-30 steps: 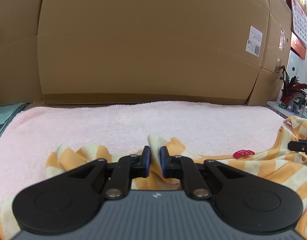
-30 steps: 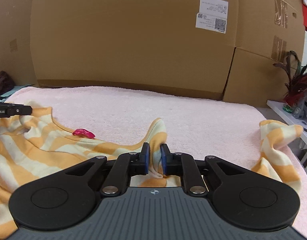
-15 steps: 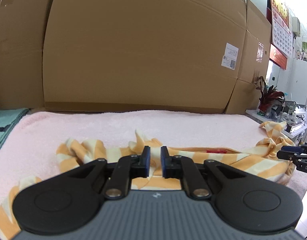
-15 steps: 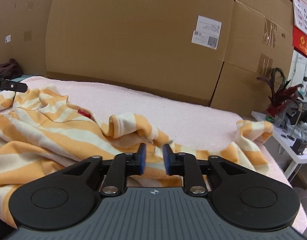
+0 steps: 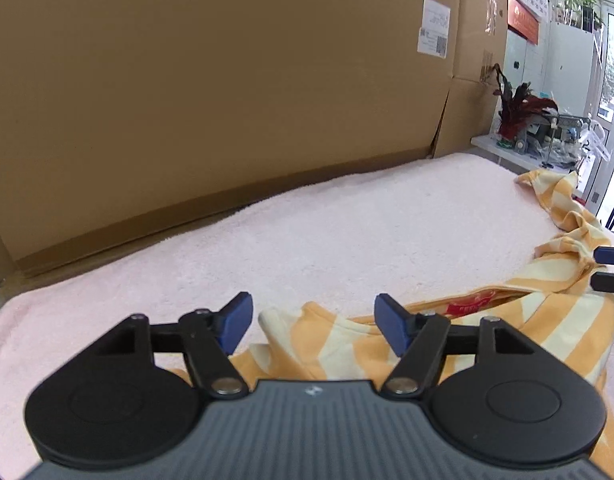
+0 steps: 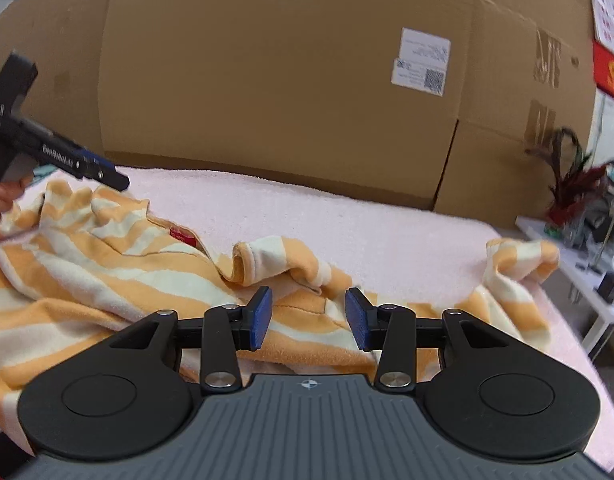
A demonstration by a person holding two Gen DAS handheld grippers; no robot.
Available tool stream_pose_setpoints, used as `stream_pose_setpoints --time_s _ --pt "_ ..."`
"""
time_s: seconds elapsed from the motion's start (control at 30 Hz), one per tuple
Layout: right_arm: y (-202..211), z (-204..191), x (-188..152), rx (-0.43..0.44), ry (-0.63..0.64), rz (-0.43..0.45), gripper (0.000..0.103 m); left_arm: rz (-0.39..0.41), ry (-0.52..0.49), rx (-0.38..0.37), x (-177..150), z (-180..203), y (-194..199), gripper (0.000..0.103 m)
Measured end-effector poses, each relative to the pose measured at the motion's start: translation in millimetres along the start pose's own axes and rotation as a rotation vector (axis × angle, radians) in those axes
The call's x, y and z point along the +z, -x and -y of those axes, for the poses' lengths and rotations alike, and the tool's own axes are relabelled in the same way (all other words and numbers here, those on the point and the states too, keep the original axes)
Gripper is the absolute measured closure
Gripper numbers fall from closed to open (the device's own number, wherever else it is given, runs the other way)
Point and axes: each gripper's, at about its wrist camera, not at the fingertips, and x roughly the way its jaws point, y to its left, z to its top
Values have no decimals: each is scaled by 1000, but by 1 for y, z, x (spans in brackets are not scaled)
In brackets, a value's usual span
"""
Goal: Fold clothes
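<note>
From my left wrist view, the left gripper (image 5: 313, 322) is opening, jaws clear of the striped shirt (image 5: 447, 344), which lies just beyond them on the pink towel (image 5: 347, 232), stretching rightward.

From my right wrist view, the right gripper (image 6: 307, 316) is also opening, angled down; the shirt's collar fold sits just ahead, unpinched.

Orange-and-cream striped garment (image 6: 119, 264), rumpled, spread across pink towel surface (image 6: 347, 220); red neck label (image 6: 183, 236) showing, one sleeve (image 6: 519, 256) bunched near far right edge, collar edge folded up mid-cloth.
</note>
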Motion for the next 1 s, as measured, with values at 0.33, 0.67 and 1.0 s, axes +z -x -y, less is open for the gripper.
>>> stream_pose_setpoints --time_s 0.33,0.67,1.0 --pt "-8 23 2 19 -175 3 59 8 155 -48 -38 -2 10 97" --pt "-21 -5 9 -11 356 -38 57 153 273 -18 -91 23 101 99" --pt "-62 9 41 164 265 -83 35 101 304 -22 -115 38 104 98"
